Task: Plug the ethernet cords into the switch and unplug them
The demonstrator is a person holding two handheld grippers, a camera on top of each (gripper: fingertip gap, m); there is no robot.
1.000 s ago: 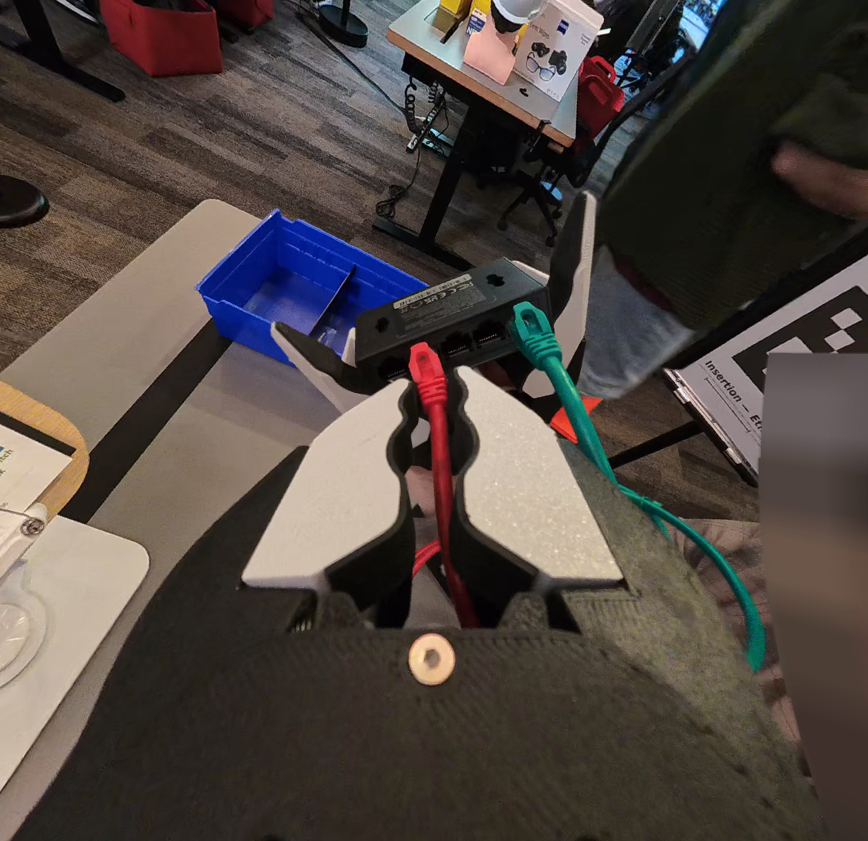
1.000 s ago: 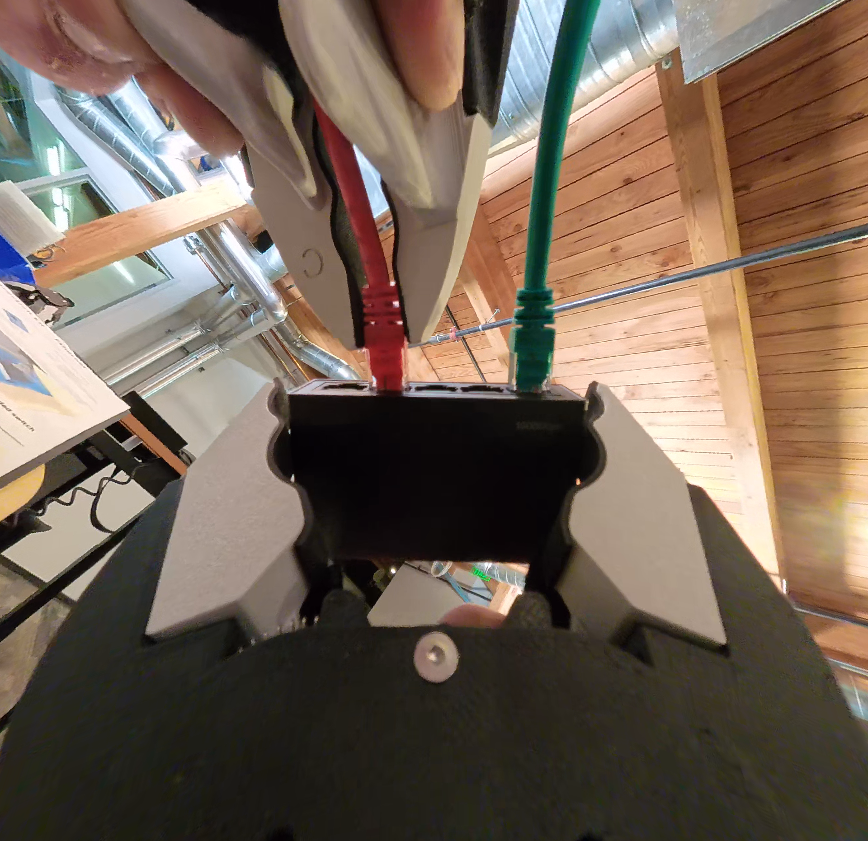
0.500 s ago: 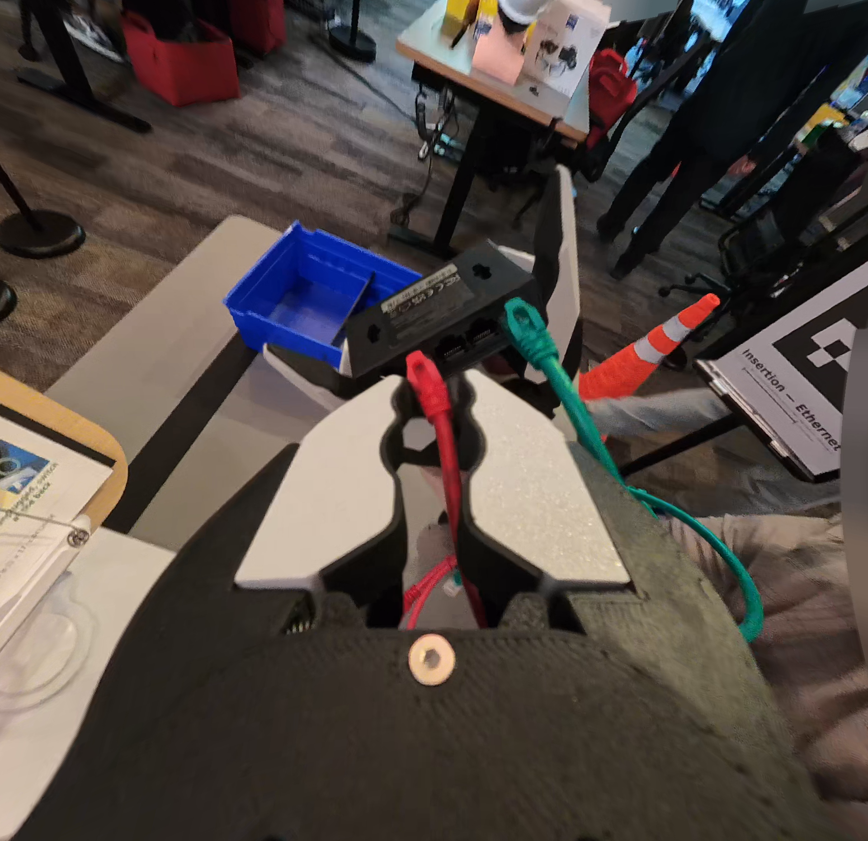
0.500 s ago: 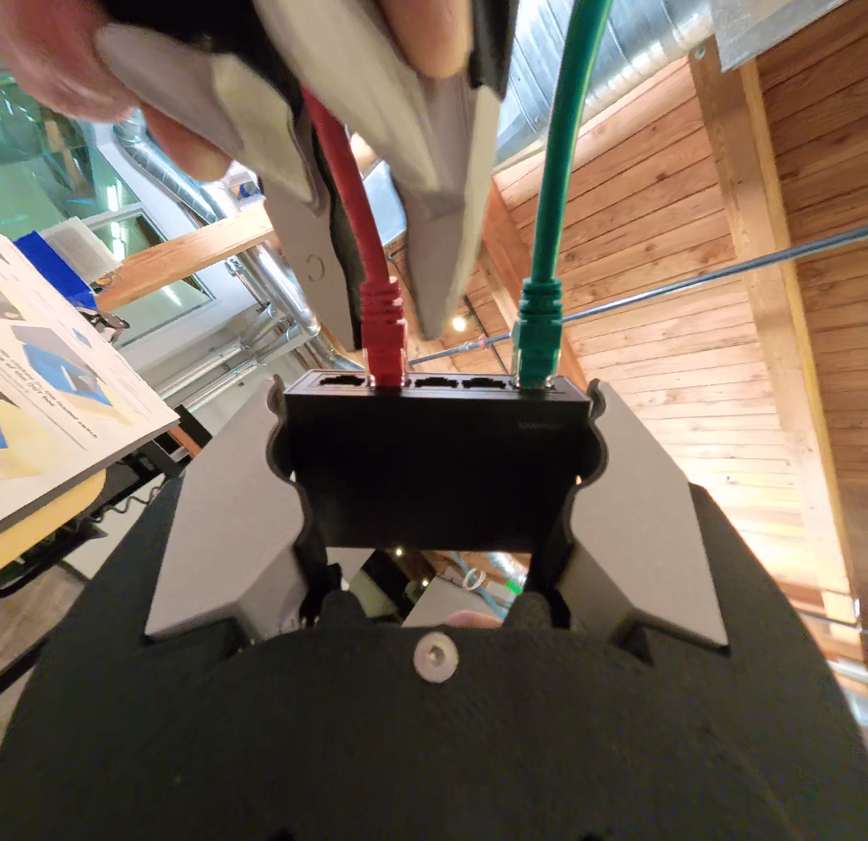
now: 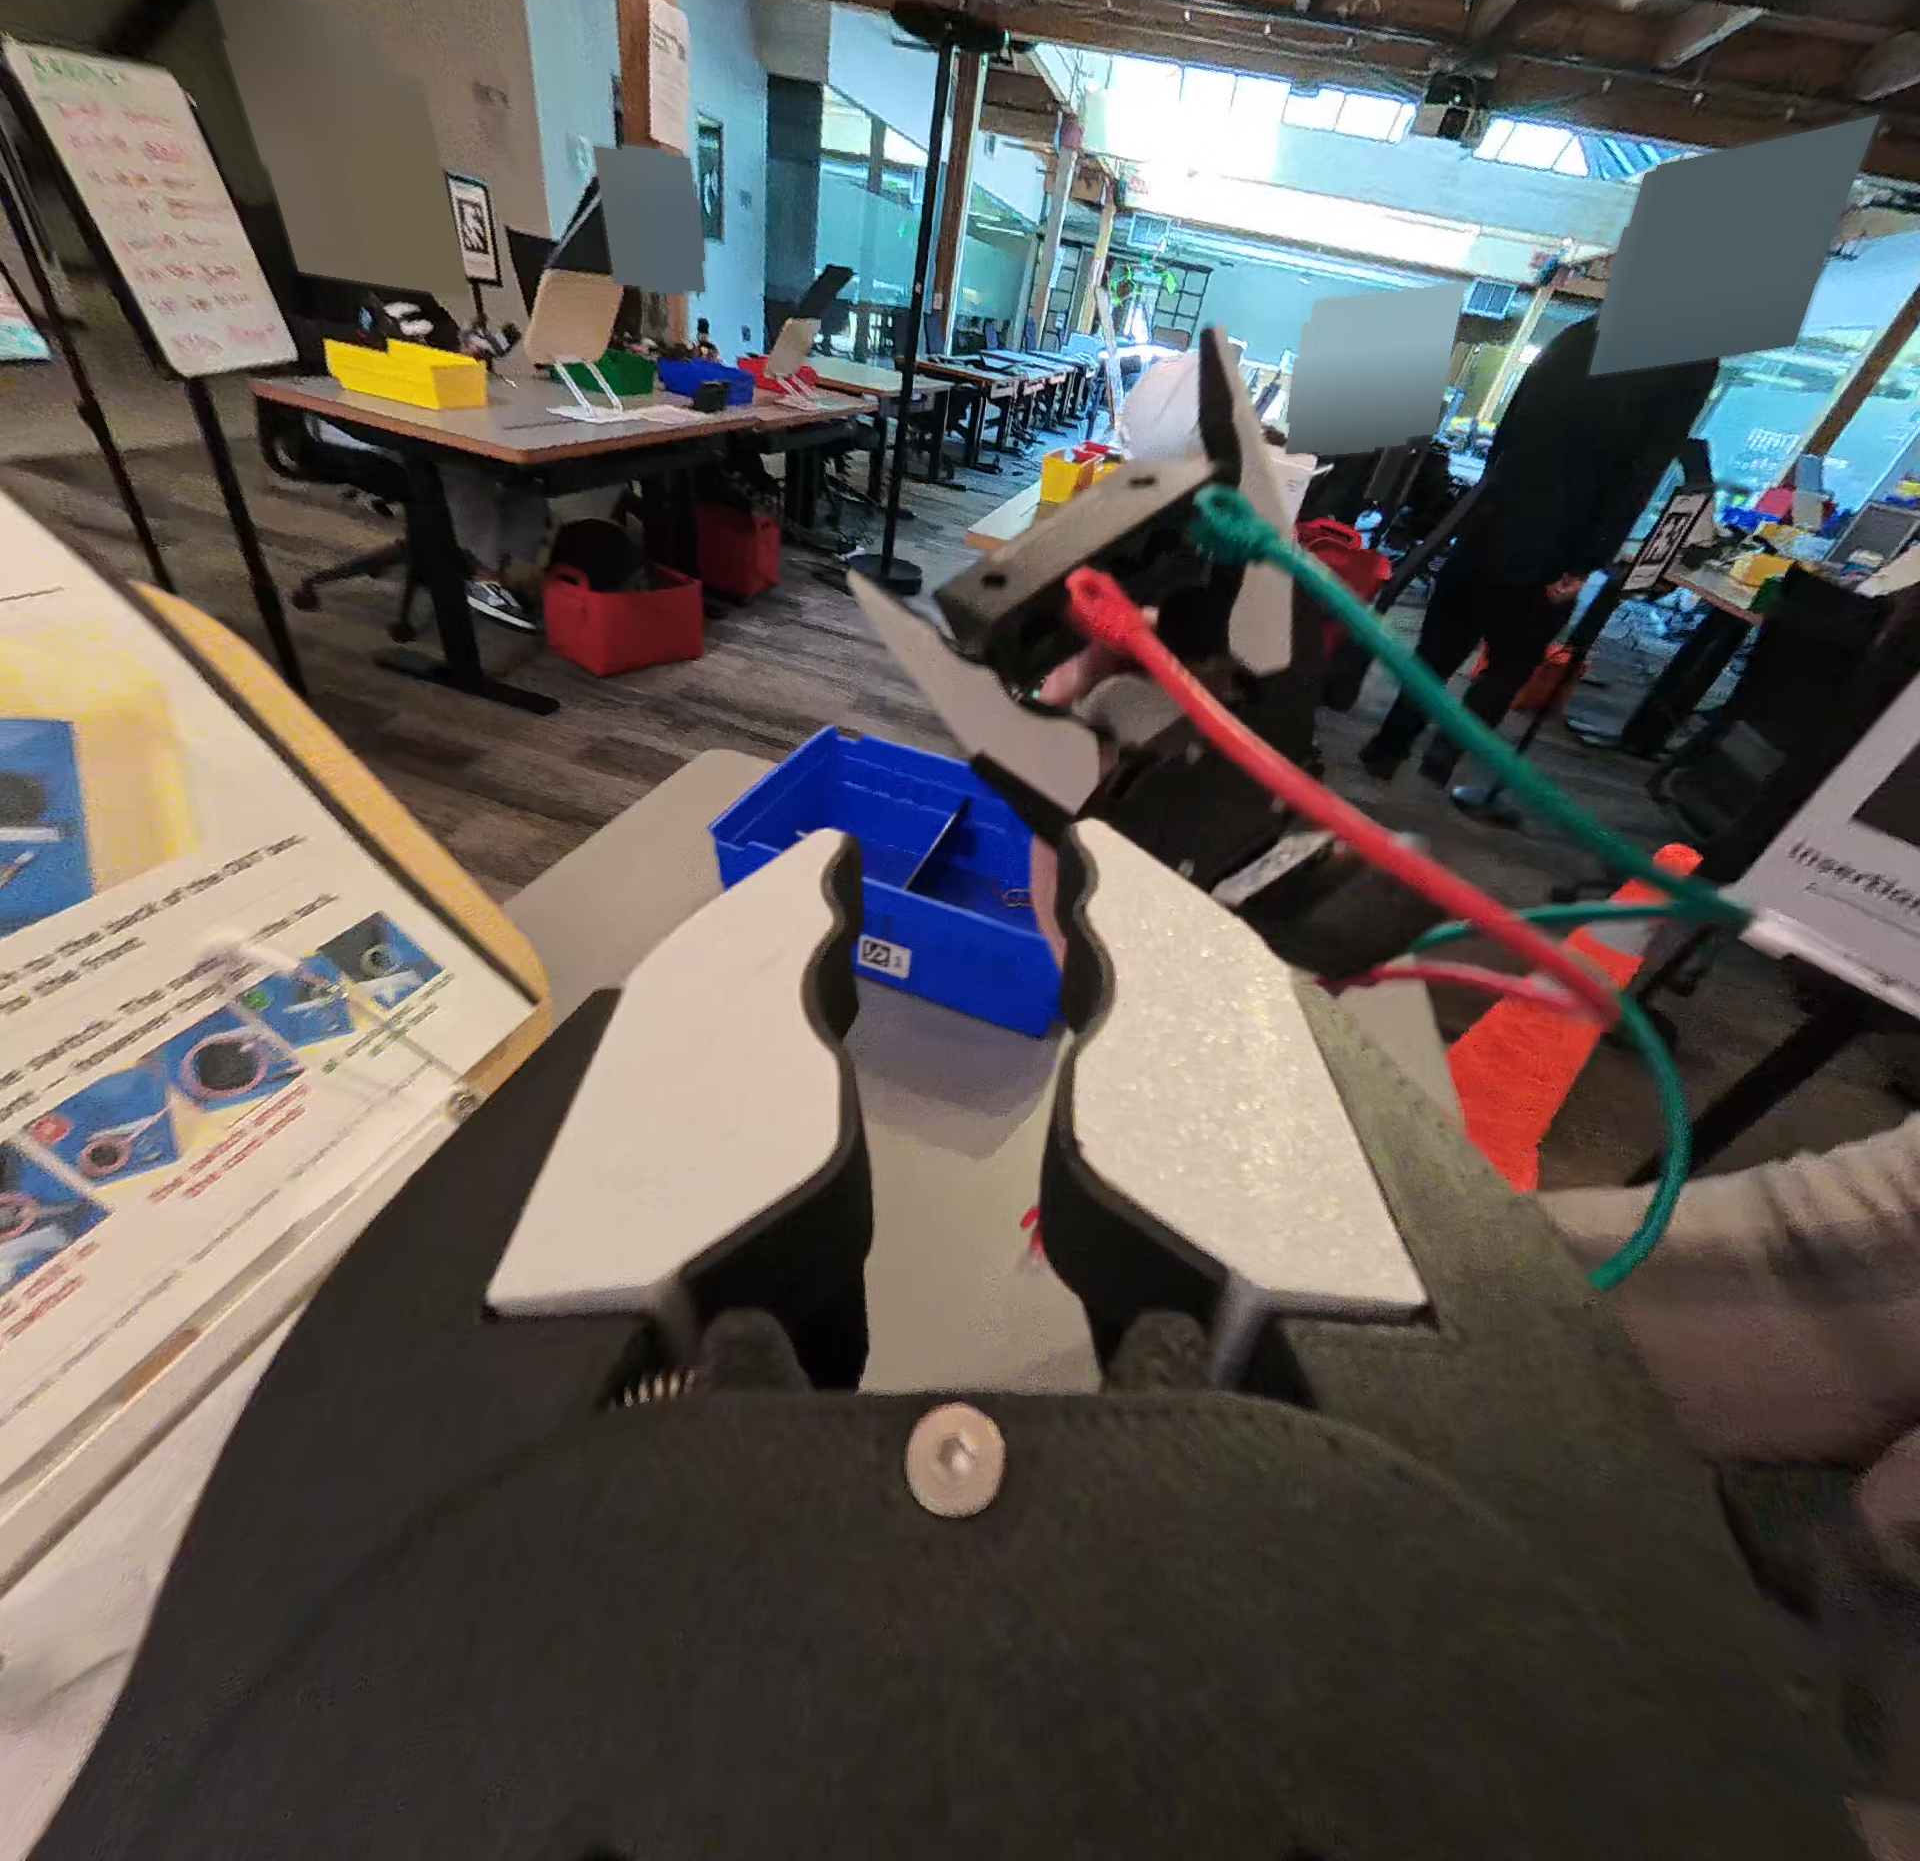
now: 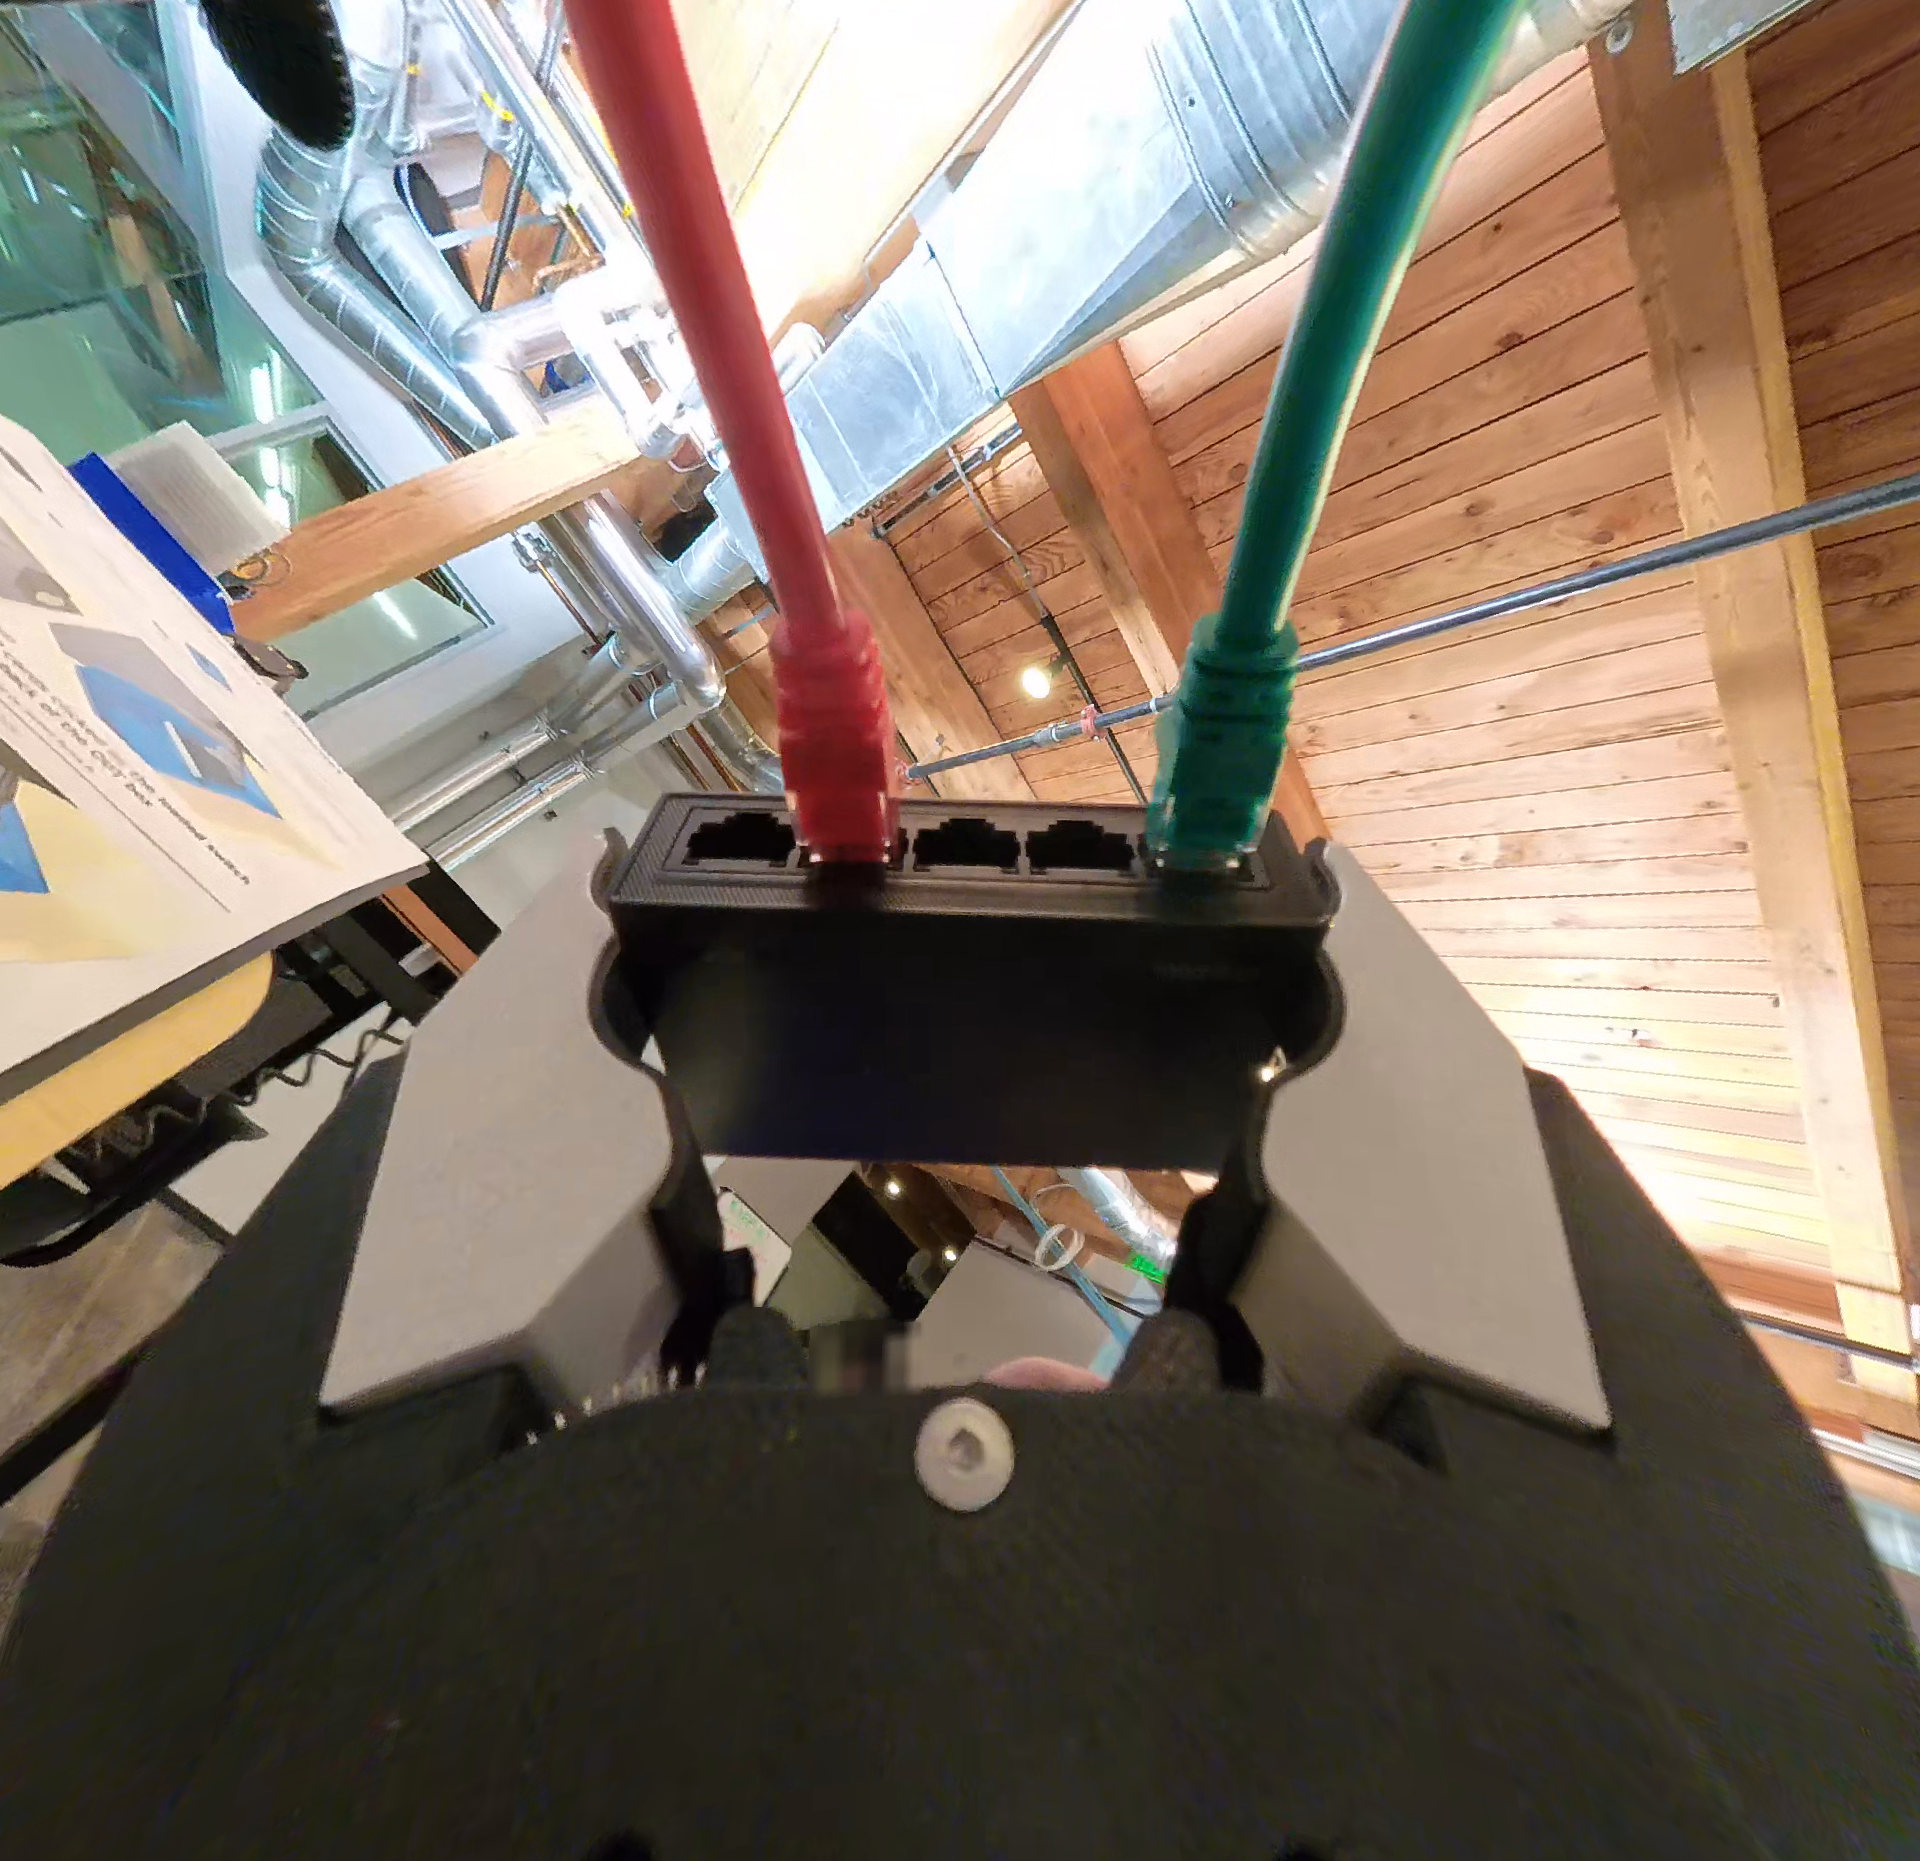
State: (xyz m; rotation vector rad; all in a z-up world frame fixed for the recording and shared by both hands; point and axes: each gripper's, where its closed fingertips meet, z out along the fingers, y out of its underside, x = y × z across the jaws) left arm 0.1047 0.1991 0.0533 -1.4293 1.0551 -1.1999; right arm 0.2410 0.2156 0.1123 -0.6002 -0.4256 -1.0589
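Left wrist view: blue plastic divided bin on grey table; contents unclear, maybe a small item by the divider. Left gripper w/ jaws parted, nothing between them, poised above table just short of bin. Right wrist view: right gripper clenched on black five-port ethernet switch, held up off table, ports facing away. Red ethernet cord seated in 2nd port from left; green ethernet cord in far-right port; 3 ports empty.
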